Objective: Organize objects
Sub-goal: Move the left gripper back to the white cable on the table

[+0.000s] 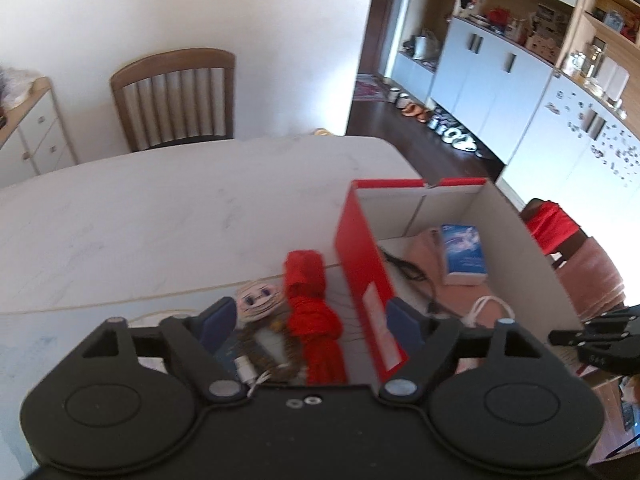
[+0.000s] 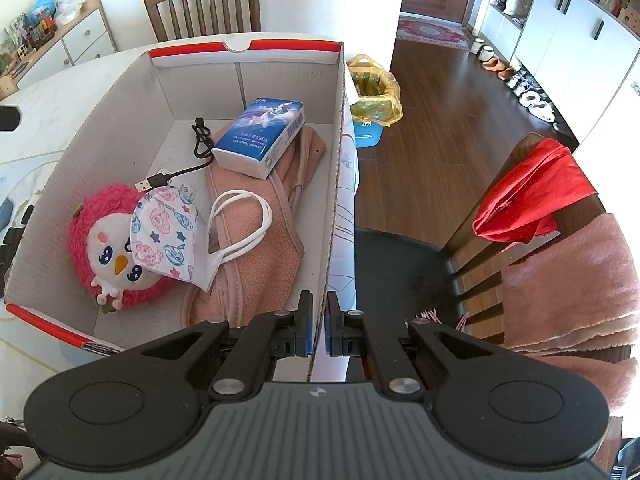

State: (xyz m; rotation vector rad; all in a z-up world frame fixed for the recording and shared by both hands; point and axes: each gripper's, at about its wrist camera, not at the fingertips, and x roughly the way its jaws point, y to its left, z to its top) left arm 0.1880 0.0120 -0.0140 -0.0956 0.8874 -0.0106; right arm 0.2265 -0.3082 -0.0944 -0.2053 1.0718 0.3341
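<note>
On the white counter, seen from the left wrist, the left gripper hangs with its jaws spread wide and nothing clamped between them. Between its blue pads lie a small doll with a pale yarn face and, just beside it on the right, a red tassel bundle, both on the counter outside the box and close against its red outer wall.

The red-and-white cardboard box stands open to the right. From the right wrist view, inside it lie a pink plush bird at the near left corner, a printed face mask resting partly over it, a black USB cable, a pink fleece cloth, and a blue tissue pack sitting on that cloth.

The right gripper is clenched on the box's right wall, one pad on each side of the cardboard edge.
</note>
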